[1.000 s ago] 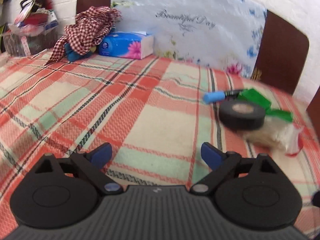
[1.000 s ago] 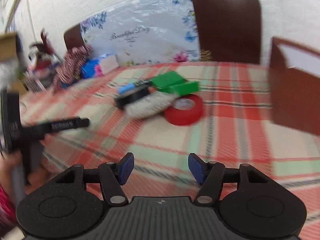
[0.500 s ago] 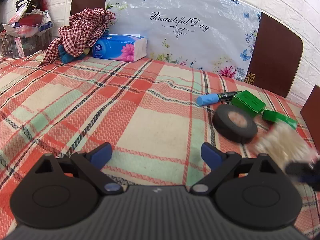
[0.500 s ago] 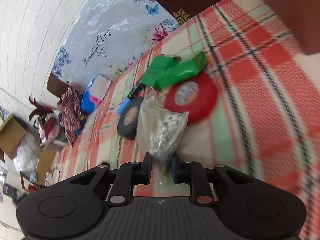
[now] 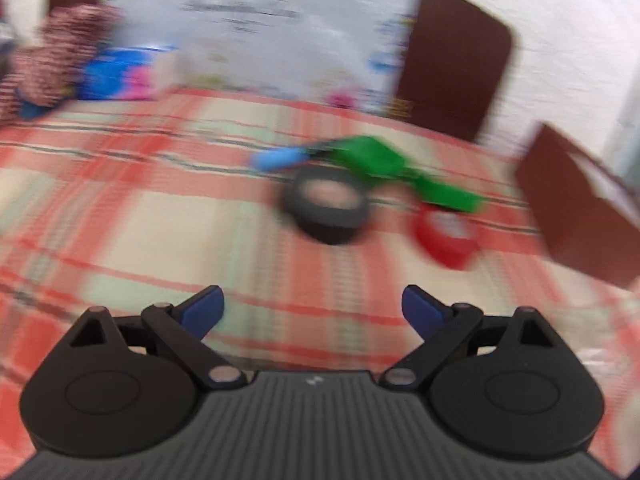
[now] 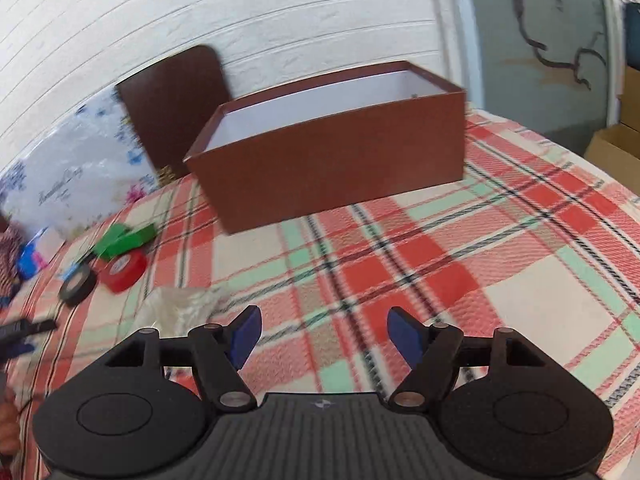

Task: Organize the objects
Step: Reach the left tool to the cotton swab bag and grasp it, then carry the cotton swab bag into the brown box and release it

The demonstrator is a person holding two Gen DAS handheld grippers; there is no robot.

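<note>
Ahead of left gripper (image 5: 312, 312): fingers spread wide, nothing between them; view badly blurred.
Black tape roll (image 5: 326, 208): lies flat on the plaid cloth (image 5: 140, 216), ahead and slightly right of the fingers.
Red tape roll (image 5: 444, 236): further right, near the black one but apart.
Green boxes (image 5: 384, 164): beyond both rolls; blue marker (image 5: 276, 159) touching or just beside them, too blurred to say.
Handling, judged: rolls stiff and light; take across the outer rim or through the hole.

Ahead of right gripper (image 6: 324, 338): fingers apart, holding nothing.
Brown box (image 6: 332, 168): open top, pale inside, straight ahead; likely the place for the items.
Clear bag (image 6: 180, 306): slumped on the cloth just left of the left finger.
Handling, judged: bag soft, crinkly, may slip; pinch a gathered fold near the top.
Room: bare cloth between fingers and box; cloth edge falls away at right.
Far left: tape rolls and green boxes clustered, well apart from the box.
</note>
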